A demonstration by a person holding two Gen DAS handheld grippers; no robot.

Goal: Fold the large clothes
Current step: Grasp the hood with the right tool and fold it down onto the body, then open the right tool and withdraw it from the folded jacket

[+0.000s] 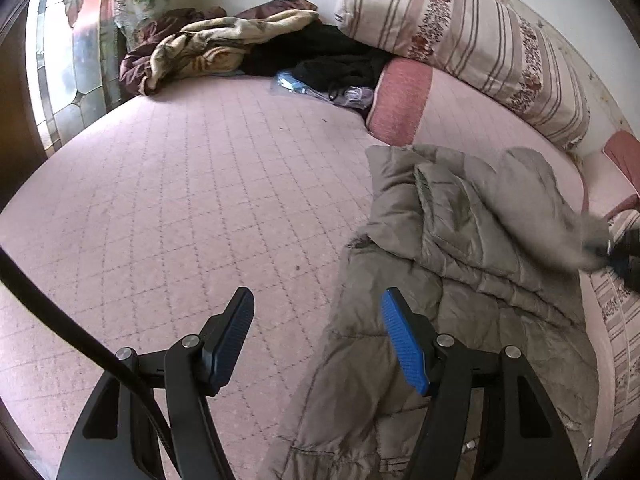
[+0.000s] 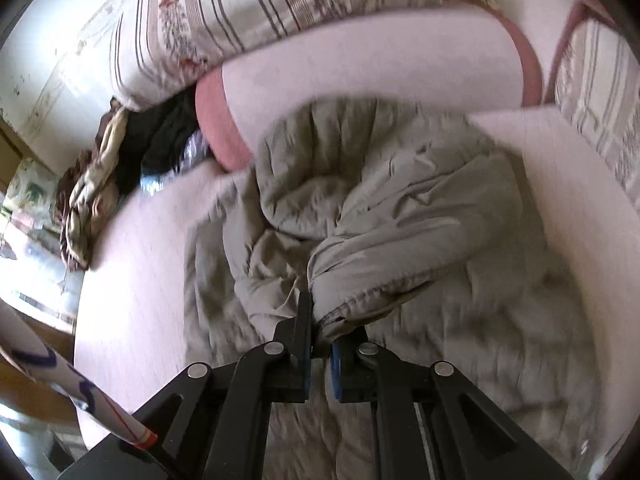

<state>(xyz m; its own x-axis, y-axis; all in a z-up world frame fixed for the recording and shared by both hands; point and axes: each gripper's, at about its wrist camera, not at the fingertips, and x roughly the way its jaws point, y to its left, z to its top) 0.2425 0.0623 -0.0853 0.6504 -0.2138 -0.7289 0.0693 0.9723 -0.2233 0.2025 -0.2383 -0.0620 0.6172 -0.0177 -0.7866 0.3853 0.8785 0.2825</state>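
Pinching a sleeve cuff (image 2: 348,304) of the grey puffer jacket (image 2: 400,200): right gripper (image 2: 320,340), jaws pressed together on the stitched hem, fabric bunched just ahead of the pads at 12 o'clock in its own view. That view is smeared by motion blur.

Left gripper (image 1: 318,332) is spread, nothing between the fingers (image 1: 402,344). It hangs over the pink quilted bedspread (image 1: 180,200), with its blue-padded finger over the jacket's near edge; cannot tell if it touches. A black cable (image 1: 60,312) crosses its frame at 8 o'clock.

Jacket in the left view (image 1: 460,280): crumpled on the bed from 5 o'clock up to 2 o'clock, lower body spread flat toward the camera, upper part folded and lumped. A blurred sleeve (image 1: 560,220) lifts off toward 3 o'clock, where the right gripper (image 1: 622,256) shows at the frame edge as a dark blur.

Right view, same garment fills centre frame, body rumpled under the raised sleeve. A white tube with blue markings (image 2: 80,392) sits at 8 o'clock, close to the lens; cannot tell what it is.

Farther out: pink bolster (image 1: 400,104) just beyond the jacket's top edge at 1 o'clock. Striped floral pillow (image 1: 460,40) behind it, against the wall. Black clothing (image 1: 332,60) at 12 o'clock with a clear plastic bag (image 1: 300,84) at its front edge. Brown-and-cream blanket (image 1: 208,48) heaped at 11 o'clock. Patterned glass window (image 1: 76,60) at 10 o'clock.
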